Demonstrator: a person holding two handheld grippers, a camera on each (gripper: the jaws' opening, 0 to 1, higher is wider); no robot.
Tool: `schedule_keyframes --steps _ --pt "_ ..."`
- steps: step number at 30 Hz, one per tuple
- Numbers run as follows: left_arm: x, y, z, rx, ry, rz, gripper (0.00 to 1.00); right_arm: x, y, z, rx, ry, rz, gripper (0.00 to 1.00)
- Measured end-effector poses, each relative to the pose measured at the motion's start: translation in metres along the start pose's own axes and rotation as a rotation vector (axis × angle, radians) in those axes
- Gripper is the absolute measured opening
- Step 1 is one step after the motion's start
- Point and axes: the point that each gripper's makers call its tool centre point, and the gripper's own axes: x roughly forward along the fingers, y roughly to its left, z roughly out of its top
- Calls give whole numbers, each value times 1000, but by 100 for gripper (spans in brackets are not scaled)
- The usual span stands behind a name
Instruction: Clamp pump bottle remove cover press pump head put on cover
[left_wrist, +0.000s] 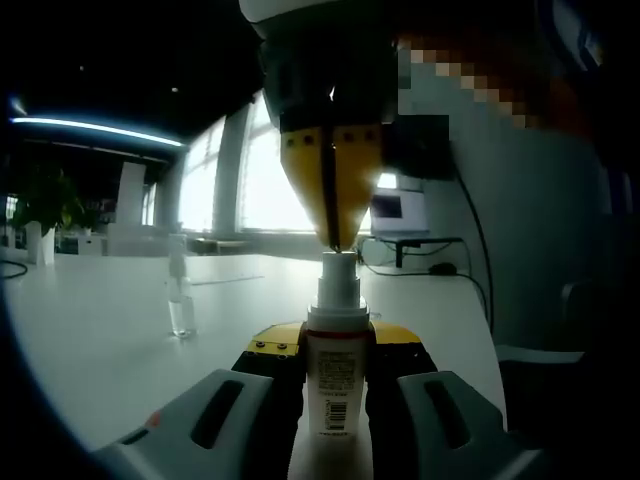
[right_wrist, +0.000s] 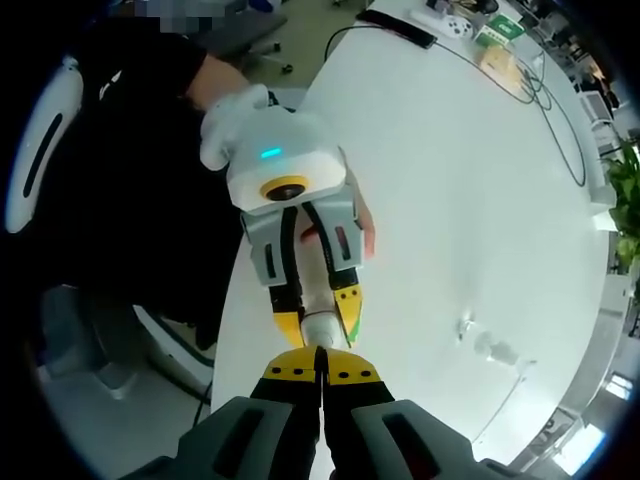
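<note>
With my left tool clamping the bottle upright over the worktop, I keep my closed right tool centred and press the pump straight down.

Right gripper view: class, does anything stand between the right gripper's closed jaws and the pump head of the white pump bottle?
Nothing visible: the right gripper sits directly over the white pump bottle clamped in the left gripper. The clear plastic cover stands aside on the white table.

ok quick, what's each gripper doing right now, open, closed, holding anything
Left gripper: shut on the pump bottle, gripping its body.
Right gripper: shut, jaws together, tips pressing down on the pump head; holding nothing.
</note>
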Motion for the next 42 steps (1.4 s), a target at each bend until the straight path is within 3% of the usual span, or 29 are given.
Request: schedule_keyframes --steps 42 --pt "0 1 -1 -1 0 -2 14 1 0 0 4 -15 -7 0"
